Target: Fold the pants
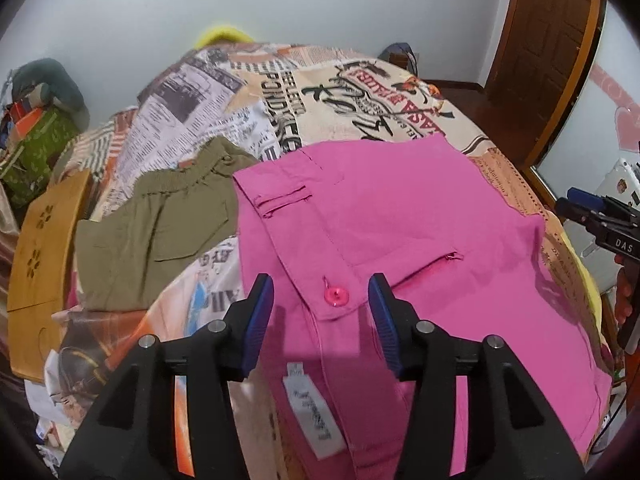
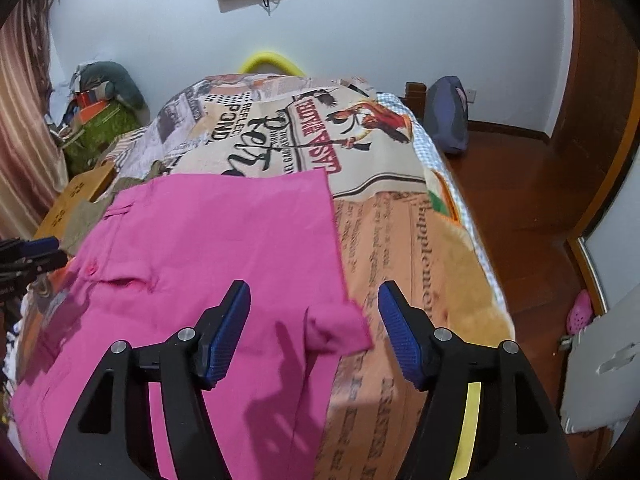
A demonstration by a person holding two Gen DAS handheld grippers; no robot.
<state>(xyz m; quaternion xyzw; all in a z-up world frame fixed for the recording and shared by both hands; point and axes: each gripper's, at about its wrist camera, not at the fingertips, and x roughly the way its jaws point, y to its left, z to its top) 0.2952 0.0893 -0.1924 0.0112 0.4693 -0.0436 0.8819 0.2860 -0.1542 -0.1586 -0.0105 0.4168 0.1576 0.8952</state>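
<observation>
The pink pants (image 1: 400,216) lie folded on the patterned bedspread (image 2: 400,240), waistband button (image 1: 337,295) between the left gripper (image 1: 322,320) fingers. Both the left gripper and the right gripper (image 2: 316,328) hang wide apart, holding nothing. The loose corner flap (image 2: 340,328) near the bed's edge probably bunches if pinched alone, skewing the fold; olive shorts (image 1: 160,232) just beside could snag.

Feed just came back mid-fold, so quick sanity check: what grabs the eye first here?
The bright pink cotton pants spread across the newspaper-print bedspread, pink button showing. Both blue-padded grippers, left and right, hover open over them. Olive-green shorts lie beside the pants' left edge.
</observation>
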